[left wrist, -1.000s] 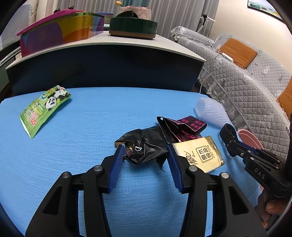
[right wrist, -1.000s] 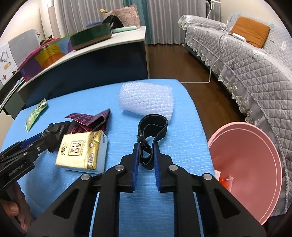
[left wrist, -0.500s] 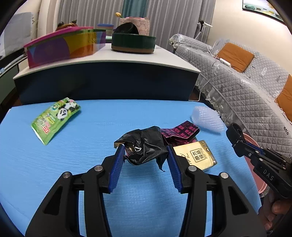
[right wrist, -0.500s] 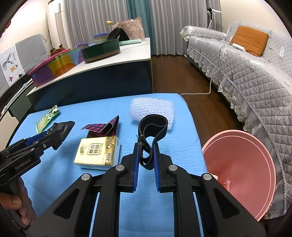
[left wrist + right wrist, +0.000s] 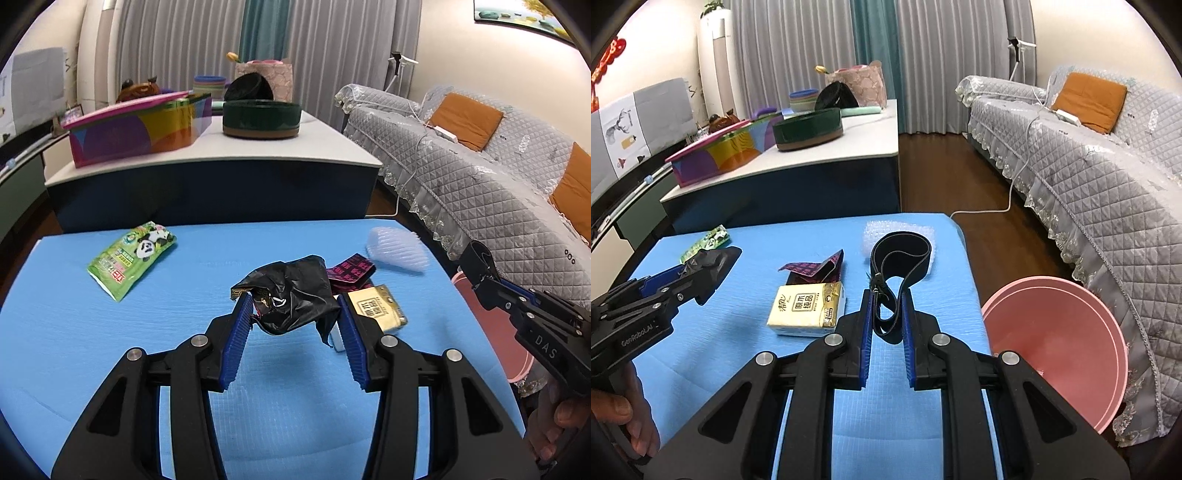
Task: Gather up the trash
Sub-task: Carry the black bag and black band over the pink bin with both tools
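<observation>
My left tool grips crumpled black wrapper above the blue table; my right tool, marked "DAS", pinches a black strap. The tissue pack's print seems Chinese, hardly legible.

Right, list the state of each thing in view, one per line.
left gripper: shut on the black wrapper, lifted off the blue table.
right gripper: shut on the black strap, loop hanging forward.
tissue pack: lying flat.
green panda packet: lying flat.
maroon wrapper: torn open.
pink basin: open, beside the table.
</observation>
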{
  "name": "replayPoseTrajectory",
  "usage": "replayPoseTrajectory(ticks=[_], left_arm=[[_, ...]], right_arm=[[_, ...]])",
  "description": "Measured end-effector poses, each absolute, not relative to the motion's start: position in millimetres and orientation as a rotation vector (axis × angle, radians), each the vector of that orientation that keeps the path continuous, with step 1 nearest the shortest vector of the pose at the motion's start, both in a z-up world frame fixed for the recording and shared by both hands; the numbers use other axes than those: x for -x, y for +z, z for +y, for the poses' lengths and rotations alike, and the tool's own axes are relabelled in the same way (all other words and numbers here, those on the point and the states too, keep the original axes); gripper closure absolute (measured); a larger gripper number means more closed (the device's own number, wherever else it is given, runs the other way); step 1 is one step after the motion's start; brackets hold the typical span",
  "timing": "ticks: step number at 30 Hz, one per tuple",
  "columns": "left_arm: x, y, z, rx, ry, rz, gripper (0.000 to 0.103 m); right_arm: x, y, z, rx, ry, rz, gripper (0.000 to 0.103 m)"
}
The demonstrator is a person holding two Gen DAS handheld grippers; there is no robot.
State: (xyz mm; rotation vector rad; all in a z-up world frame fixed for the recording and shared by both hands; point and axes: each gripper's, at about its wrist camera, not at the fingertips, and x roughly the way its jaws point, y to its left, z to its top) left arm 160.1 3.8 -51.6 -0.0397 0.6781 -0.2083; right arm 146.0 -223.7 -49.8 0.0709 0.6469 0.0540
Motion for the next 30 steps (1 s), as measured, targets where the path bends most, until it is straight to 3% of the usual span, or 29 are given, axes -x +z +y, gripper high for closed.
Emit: replayPoseTrajectory(ticks=[30], left_arm=[[-142,-46,-88,-0.023,-0.335,0.667,0.057]], right_arm=[[-110,-32,-302,-0.157,-0.036,0.585,0.088]])
